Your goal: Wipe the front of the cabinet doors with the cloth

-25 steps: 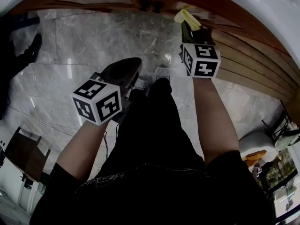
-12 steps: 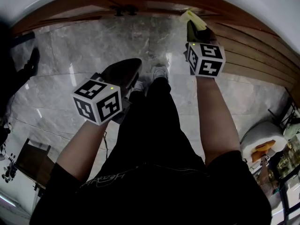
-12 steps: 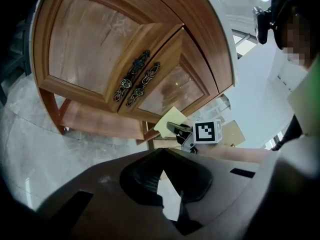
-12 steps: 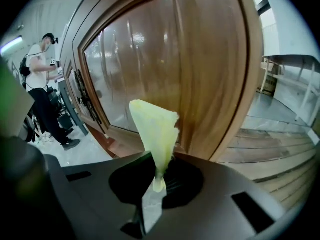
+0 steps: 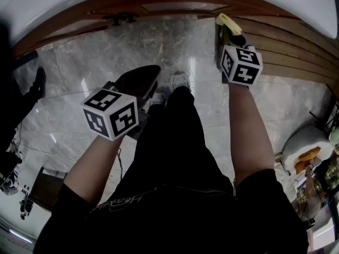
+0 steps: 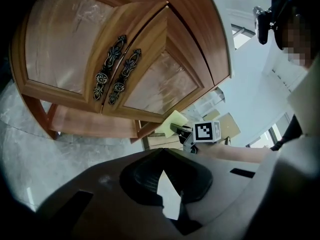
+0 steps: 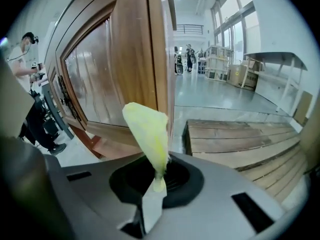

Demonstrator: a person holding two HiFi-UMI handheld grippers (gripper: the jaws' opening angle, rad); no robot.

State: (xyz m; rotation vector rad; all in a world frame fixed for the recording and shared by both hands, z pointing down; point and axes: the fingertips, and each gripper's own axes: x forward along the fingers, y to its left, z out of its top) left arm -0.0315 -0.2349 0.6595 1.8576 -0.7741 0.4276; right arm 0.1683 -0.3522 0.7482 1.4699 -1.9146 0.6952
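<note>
Jaws of right gripper [image 7: 159, 184] are pinching cloth [image 7: 147, 134], door [image 7: 135, 59] just beyond them; left gripper [image 6: 167, 194] is sitting closed, empty. Such a thin pinch could slip when rubbing.

The marble floor [image 5: 74, 89] carries the cabinet [image 6: 75, 44] on its legs, a wooden pallet [image 7: 240, 134] and the person's shoes [image 5: 182, 81].

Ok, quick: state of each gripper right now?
Left gripper: shut, nothing in it.
Right gripper: shut on the cloth.
</note>
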